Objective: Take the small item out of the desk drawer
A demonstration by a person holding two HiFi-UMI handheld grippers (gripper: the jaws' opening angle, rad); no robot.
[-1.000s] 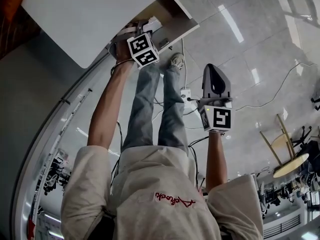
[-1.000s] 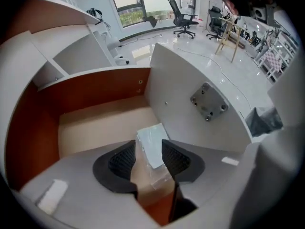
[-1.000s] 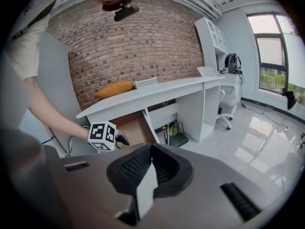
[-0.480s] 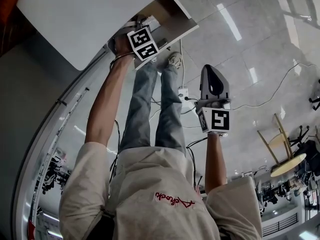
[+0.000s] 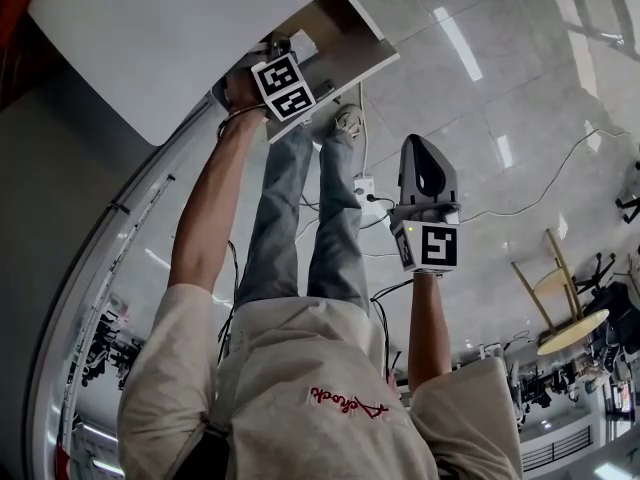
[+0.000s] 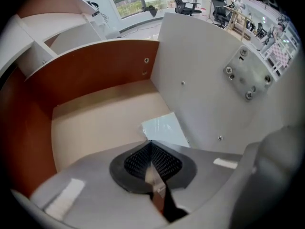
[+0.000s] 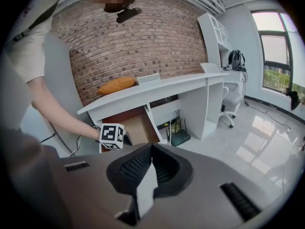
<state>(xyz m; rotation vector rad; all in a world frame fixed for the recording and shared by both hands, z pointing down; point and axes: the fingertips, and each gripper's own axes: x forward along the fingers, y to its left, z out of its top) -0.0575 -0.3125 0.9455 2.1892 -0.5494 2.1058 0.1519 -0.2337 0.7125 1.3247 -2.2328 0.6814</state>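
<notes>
Two grippers in the head view: the left gripper is down in the open drawer of the desk, and the right gripper is out over the floor. Left gripper view: jaws closed, tips right at the near edge of a pale flat item on the drawer bottom. Right gripper view: jaws closed, nothing in them.

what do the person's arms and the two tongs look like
Both the left tongs and the right tongs are smooth grey shells tapering to a point, with black ribbed pads inside. The left cube and right cube are white, printed with black square markers. The arms are bare below the short sleeves of a pale shirt with red lettering.
</notes>
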